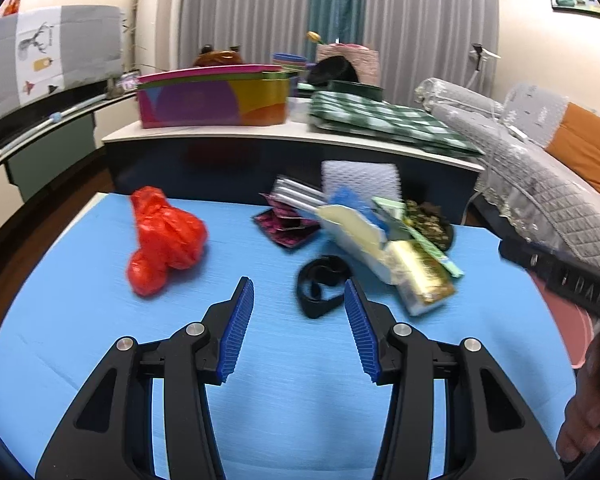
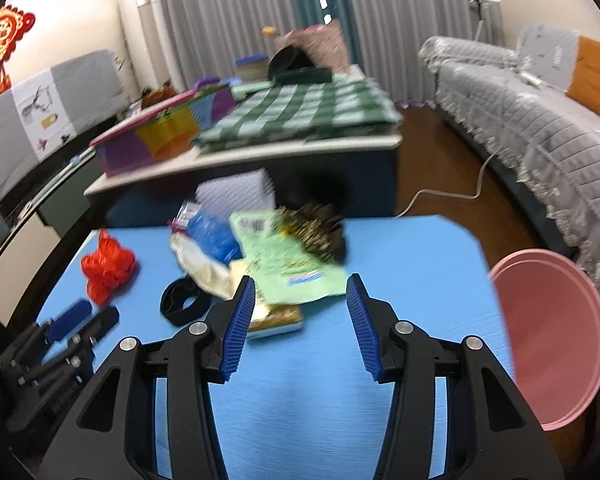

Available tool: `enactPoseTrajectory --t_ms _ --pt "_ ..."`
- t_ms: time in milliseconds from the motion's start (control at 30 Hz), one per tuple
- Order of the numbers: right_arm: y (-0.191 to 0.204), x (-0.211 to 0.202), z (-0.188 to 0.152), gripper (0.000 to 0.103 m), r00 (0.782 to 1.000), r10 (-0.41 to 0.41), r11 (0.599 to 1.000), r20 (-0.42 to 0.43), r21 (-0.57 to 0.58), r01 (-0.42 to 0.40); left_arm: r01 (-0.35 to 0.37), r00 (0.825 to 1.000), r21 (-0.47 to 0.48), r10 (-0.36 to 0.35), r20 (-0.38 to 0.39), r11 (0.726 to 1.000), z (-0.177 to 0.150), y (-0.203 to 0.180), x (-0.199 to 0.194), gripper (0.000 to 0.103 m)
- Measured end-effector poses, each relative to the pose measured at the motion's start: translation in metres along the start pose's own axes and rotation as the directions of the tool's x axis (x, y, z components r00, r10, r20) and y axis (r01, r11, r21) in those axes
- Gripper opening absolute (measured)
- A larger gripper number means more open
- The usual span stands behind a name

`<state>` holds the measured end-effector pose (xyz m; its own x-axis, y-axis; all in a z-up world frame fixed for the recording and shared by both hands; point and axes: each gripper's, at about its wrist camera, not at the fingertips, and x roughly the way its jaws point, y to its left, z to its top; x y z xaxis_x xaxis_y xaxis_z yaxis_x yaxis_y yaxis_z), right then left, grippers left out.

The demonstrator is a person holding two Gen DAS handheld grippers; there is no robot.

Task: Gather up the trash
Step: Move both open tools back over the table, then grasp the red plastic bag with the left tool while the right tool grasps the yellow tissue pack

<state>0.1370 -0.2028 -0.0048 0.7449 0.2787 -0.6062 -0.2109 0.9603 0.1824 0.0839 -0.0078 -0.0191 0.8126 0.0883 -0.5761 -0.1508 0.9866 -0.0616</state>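
Trash lies scattered on a blue table [image 1: 100, 340]. A crumpled red plastic bag [image 1: 164, 240] sits at the left, also visible as the red bag [image 2: 108, 264] in the right wrist view. A black ring-shaped band [image 1: 320, 286] lies just beyond my left gripper [image 1: 299, 292], which is open and holds nothing. Further right is a heap of wrappers with a gold packet [image 1: 420, 280] on the near side. My right gripper [image 2: 302, 284] is open, low over the table. A light green packet [image 2: 288, 256] and the gold packet [image 2: 276, 316] lie just ahead of its fingers, untouched.
A pink bin [image 2: 552, 332] stands off the table's right edge. Behind the blue table is a low table with a colourful box [image 1: 216, 100] and a green checked cloth [image 1: 380, 120]. A grey covered sofa [image 2: 540, 128] runs along the right. A hand [image 1: 588, 420] shows at the far right.
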Motion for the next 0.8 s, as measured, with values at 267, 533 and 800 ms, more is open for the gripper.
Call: enactPoseTrajectory --t_ms 267,533,800 --pt "0.013 0.036 -0.014 0.067 0.996 0.032 0.999 -0.077 -0.003 -0.032 -0.111 0.994 -0.068 0.113 0.016 0.991 0.009 0.042 0.016 0.047" --pt "0.015 0.065 -0.020 0.074 0.987 0.038 0.999 -0.156 0.009 -0.037 -0.210 0.977 -0.151 0.212 -0.002 0.966 0.018 0.078 0.038 0.057" --pt "0.024 0.080 -0.015 0.075 0.982 0.026 0.999 -0.187 -0.034 -0.032 -0.247 0.969 -0.200 0.246 -0.031 0.948 0.025 0.099 0.061 0.057"
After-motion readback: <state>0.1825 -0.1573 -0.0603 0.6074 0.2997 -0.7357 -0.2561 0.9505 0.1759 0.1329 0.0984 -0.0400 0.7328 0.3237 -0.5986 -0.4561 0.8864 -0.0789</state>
